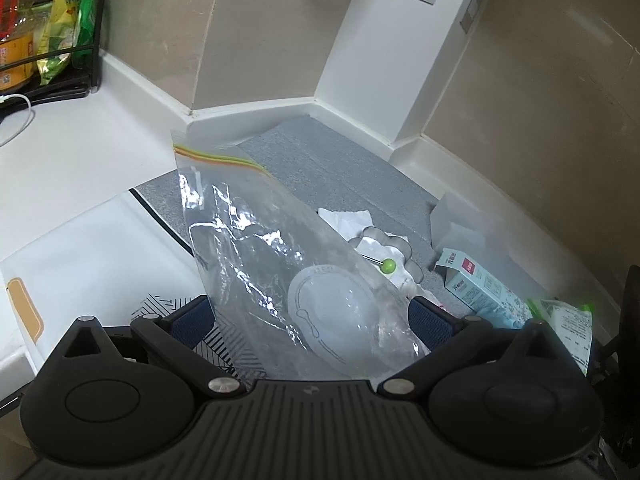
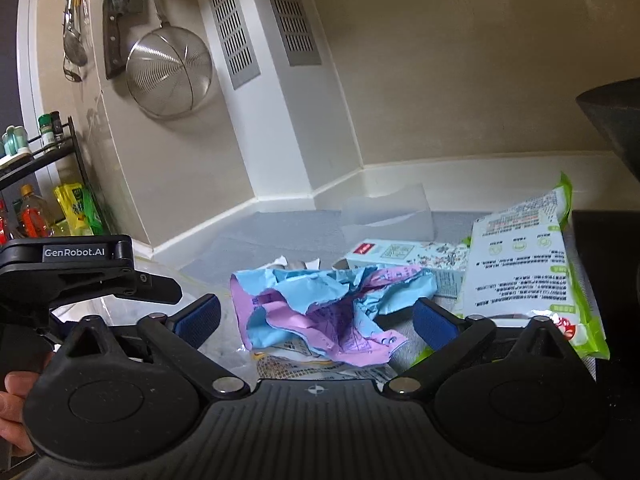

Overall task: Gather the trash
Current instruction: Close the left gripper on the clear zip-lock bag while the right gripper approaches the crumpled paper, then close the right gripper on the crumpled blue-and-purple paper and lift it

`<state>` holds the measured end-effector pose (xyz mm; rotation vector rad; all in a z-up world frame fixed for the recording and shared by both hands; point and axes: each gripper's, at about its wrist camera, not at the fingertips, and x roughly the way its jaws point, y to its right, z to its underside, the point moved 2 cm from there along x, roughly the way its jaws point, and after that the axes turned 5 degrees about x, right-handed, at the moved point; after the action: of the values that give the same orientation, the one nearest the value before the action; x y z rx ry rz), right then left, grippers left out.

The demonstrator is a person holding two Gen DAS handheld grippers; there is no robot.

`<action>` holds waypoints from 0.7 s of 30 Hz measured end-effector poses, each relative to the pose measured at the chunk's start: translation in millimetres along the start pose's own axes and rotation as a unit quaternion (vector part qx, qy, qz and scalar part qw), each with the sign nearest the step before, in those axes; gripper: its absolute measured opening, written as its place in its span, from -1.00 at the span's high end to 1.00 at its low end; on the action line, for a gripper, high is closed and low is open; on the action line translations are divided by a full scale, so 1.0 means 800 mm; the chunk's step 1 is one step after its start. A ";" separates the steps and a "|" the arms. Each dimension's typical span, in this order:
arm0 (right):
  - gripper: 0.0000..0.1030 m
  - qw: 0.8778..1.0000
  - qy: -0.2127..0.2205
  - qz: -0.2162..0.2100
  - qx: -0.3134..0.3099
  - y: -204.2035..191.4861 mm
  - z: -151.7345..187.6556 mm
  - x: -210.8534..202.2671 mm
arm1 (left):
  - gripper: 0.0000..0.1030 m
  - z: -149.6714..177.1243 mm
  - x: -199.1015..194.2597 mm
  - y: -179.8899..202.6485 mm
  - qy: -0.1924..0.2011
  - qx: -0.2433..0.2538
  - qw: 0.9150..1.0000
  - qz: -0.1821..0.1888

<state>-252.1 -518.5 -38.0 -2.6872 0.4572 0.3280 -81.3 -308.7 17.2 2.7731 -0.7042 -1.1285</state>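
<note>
crumpled paper between right gripper, tilted down

Two matching handheld grippers of matte black plastic. The left gripper and the right gripper each have a ribbed dark grey centre plate, two rounded housings with a raised disc, angled link arms with silver pins, and blue textured finger pads. White "GenRobot.AI" lettering marks the left gripper's side. A person's bare fingers show at one edge

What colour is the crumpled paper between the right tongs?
Light blue and pink-purple crumpled paper, with print on it; the right wrist view shows it best.
</note>
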 end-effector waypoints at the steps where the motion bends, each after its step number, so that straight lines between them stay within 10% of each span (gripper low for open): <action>1: -0.65 1.000 0.001 -0.005 -0.002 -0.001 0.000 -0.001 | -0.99 -0.001 0.000 0.001 -0.001 0.000 1.000 -0.002; 7: 0.75 1.000 0.014 0.000 -0.027 -0.006 0.000 -0.009 | 0.17 -0.005 -0.012 -0.003 0.004 -0.018 0.999 -0.026; 11: 0.86 0.997 0.068 0.005 -0.047 -0.012 -0.004 -0.024 | 0.73 -0.007 -0.034 -0.008 0.017 -0.008 1.000 -0.012; 21: 0.87 0.988 0.148 -0.021 -0.043 -0.011 -0.015 -0.052 | 0.85 -0.009 -0.131 -0.016 0.100 0.020 0.995 0.021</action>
<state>-285.4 -504.8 -12.3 -2.8379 0.4795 -0.0682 -137.0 -252.6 87.3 2.8370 -0.7638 -0.8229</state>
